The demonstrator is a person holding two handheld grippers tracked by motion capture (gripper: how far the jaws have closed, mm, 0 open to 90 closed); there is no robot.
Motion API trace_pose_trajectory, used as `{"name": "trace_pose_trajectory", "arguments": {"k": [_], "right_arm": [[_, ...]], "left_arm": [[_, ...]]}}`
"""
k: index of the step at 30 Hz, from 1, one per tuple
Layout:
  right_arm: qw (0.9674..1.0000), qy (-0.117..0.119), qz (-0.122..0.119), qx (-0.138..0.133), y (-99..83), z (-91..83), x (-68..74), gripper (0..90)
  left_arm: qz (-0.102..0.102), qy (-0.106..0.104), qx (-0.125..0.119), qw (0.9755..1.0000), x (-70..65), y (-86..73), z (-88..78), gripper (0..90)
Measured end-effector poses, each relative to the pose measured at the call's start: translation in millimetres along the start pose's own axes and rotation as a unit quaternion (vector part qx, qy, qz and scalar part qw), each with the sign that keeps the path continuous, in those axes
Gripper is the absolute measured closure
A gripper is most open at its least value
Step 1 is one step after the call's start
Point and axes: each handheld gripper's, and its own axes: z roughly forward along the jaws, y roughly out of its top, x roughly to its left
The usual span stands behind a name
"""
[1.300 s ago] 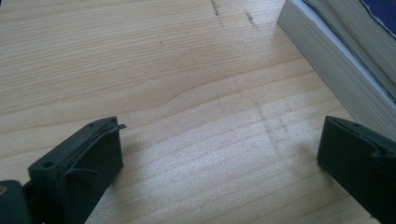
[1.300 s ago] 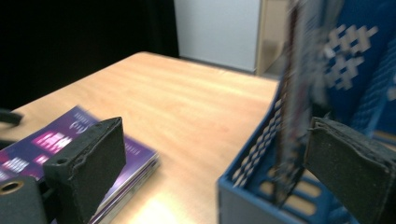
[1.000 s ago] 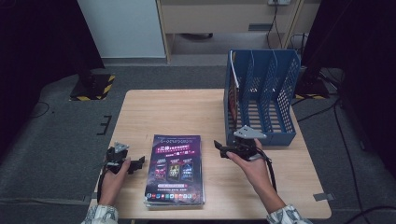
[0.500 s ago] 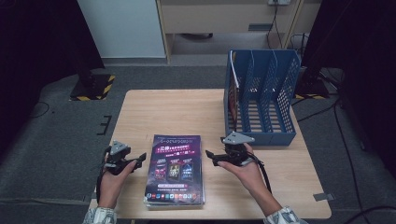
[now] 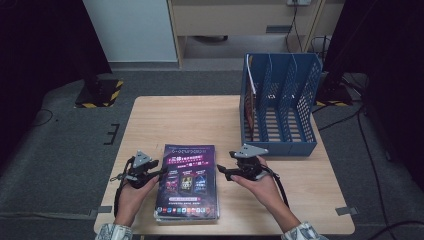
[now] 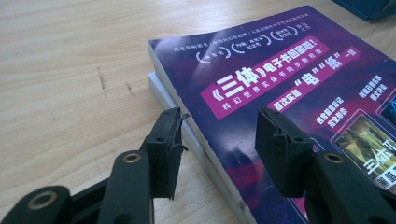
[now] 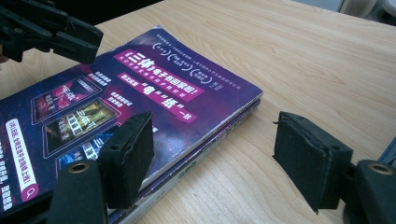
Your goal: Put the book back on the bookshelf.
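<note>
The glossy purple paperback book (image 5: pixel 187 181), topping a small stack on the wooden bench (image 5: pixel 180 120) near the blue file rack (image 5: pixel 280 107), looked light, slippery and bendable, best pinched at its side edges, which the left tool (image 6: pixel 217 135) and right tool (image 7: pixel 212 149) straddled, jaws just narrowing, gripping nothing.

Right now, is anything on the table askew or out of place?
Slightly. The purple book on top sits offset from the book underneath, whose corner pokes out beside it. The stack otherwise lies flat, and the blue file rack stands upright.
</note>
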Motion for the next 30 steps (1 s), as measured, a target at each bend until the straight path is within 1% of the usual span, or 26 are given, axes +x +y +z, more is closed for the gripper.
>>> {"name": "trace_pose_trajectory", "arguments": {"k": [2, 4, 5, 6, 7, 16, 19, 21, 25, 28, 29, 30], "right_arm": [[1.0, 0.002, -0.001, 0.002, -0.5, 0.9, -0.2, 28.0], [1.0, 0.004, 0.001, 0.006, -1.4, 2.0, -0.1, 27.7], [1.0, 0.004, 0.001, 0.008, -1.9, 2.6, 0.3, 27.5], [0.9999, 0.007, 0.0, 0.011, -2.3, 3.0, 0.4, 27.4], [0.9999, 0.008, 0.001, 0.012, -2.6, 3.5, 0.7, 27.2], [0.9995, 0.014, 0.003, 0.028, -7.2, 8.7, 1.6, 26.8], [0.9991, 0.016, 0.003, 0.038, -9.9, 12.0, 2.4, 26.3], [0.9988, 0.019, 0.004, 0.044, -12.0, 14.3, 2.5, 25.3], [0.998, 0.026, 0.008, 0.057, -14.8, 18.3, 2.9, 22.4], [0.9973, 0.032, 0.021, 0.062, -18.3, 21.4, 2.2, 21.3], [0.9969, 0.037, 0.028, 0.063, -19.7, 22.9, 1.3, 20.4], [0.9958, 0.045, 0.04, 0.07, -20.8, 23.9, 0.4, 18.9]], "left_arm": [[-0.01, -0.008, 0.008, 0.9999, 0.9, -2.6, 4.1, 51.7], [-0.02, -0.018, 0.008, 0.9996, 2.1, -2.8, 5.3, 51.4], [-0.021, -0.021, 0.008, 0.9995, 2.4, -2.9, 6.2, 50.9], [-0.024, -0.03, 0.009, 0.9992, 2.6, -3.5, 7.6, 49.8], [-0.031, -0.037, 0.009, 0.9988, 2.3, -4.0, 8.6, 48.9], [-0.011, -0.031, 0.011, 0.9994, -0.9, -2.5, 8.3, 51.3], [-0.01, -0.03, 0.009, 0.9995, -1.3, -2.4, 8.3, 51.7], [-0.006, -0.036, 0.008, 0.9993, -2.9, -2.1, 8.9, 53.7], [0.016, -0.038, 0.012, 0.9991, -9.7, 0.2, 11.2, 53.8], [0.024, -0.041, 0.014, 0.9987, -13.0, 0.8, 12.3, 53.7], [0.027, -0.043, 0.015, 0.9986, -13.9, 0.9, 12.7, 53.6], [0.026, -0.045, 0.014, 0.9986, -15.1, 0.9, 13.2, 53.5]]}}
